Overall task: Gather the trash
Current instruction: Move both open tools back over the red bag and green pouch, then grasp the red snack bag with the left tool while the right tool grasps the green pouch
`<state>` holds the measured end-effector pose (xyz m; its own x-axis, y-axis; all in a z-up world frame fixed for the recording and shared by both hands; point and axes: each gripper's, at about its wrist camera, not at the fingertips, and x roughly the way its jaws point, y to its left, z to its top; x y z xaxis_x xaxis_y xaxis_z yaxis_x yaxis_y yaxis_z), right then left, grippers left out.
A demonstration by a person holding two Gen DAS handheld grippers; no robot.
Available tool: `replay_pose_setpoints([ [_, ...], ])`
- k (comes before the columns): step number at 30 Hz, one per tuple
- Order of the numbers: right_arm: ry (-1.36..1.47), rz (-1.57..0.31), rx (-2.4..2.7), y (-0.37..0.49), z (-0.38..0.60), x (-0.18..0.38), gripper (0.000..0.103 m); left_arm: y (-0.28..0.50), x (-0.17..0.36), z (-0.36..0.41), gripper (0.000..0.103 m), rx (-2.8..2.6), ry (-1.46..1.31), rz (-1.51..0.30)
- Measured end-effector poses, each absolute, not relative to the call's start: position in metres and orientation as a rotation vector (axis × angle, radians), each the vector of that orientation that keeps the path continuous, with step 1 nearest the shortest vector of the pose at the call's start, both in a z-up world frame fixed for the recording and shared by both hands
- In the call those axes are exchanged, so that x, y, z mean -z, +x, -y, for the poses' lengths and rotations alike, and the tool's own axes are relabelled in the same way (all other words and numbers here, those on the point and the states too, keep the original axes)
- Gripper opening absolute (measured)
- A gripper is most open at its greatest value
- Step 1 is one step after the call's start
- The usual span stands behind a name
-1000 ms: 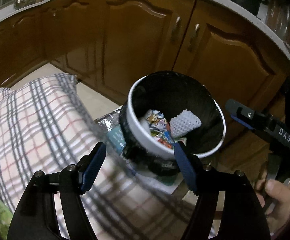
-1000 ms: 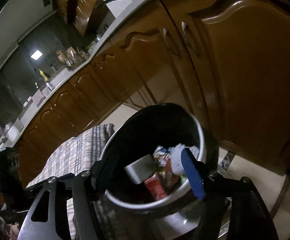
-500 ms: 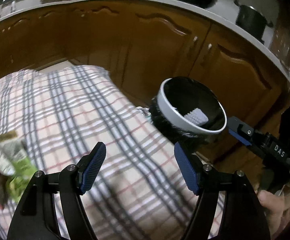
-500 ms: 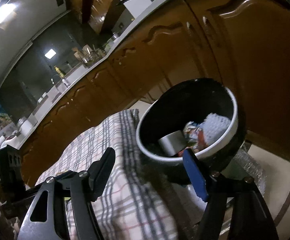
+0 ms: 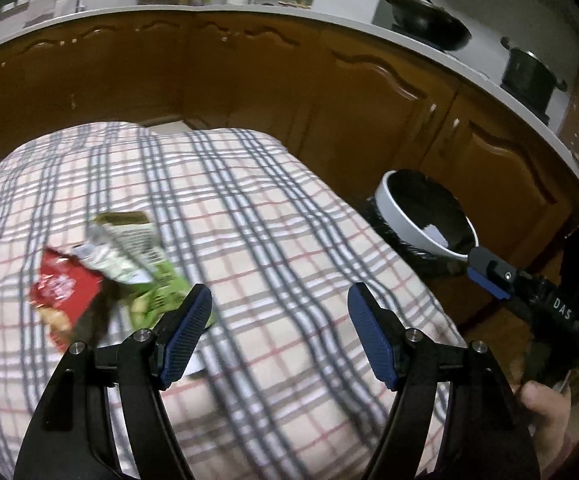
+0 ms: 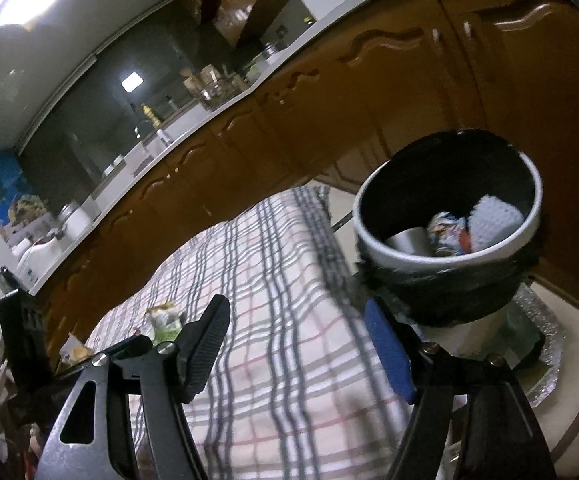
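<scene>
A white-rimmed trash bin with a black liner (image 5: 425,220) (image 6: 449,236) stands on the floor at the table's right end; wrappers and a white mesh piece lie inside it. A red snack wrapper (image 5: 63,288) and a green-and-white wrapper (image 5: 129,252) lie on the plaid tablecloth (image 5: 269,240). My left gripper (image 5: 279,320) hovers open above the cloth, just right of the wrappers, nothing between its fingers. My right gripper (image 6: 301,344) is open and empty over the cloth, left of the bin; it also shows at the right edge of the left wrist view, right gripper (image 5: 489,276).
Brown kitchen cabinets (image 5: 329,92) run behind the table under a pale countertop with a black pan (image 5: 429,24) and a pot (image 5: 529,76). A silver foil tray (image 6: 545,352) lies on the floor under the bin. A person's hand (image 5: 545,412) holds the right gripper.
Both grippers have swung left, away from the bin and over the plaid cloth. The wrappers have come into the left wrist view; the bin has slid to the right in both views.
</scene>
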<state>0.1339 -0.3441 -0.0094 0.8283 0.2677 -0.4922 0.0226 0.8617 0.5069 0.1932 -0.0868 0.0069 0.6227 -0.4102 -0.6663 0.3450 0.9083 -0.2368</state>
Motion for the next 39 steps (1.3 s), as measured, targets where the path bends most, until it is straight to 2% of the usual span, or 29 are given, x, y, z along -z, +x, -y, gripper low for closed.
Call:
replay_pose_setpoints([
  [20,0.432,-0.646,-0.318,0.15,0.267,0.012,0.072,0.183,-0.006,-0.012,0.072,0.266,-0.108,-0.779],
  [32,0.365,-0.68,-0.422,0.172,0.223,0.012,0.07,0.195,0.004,-0.038,0.073,0.245,-0.05,-0.819],
  [34,0.359,-0.688,-0.437,0.178,0.216,0.013,0.068,0.198,0.007,-0.039,0.073,0.25,-0.039,-0.828],
  [39,0.324,-0.719,-0.499,0.198,0.193,0.013,0.047,0.209,0.012,-0.043,0.077,0.263,-0.012,-0.847],
])
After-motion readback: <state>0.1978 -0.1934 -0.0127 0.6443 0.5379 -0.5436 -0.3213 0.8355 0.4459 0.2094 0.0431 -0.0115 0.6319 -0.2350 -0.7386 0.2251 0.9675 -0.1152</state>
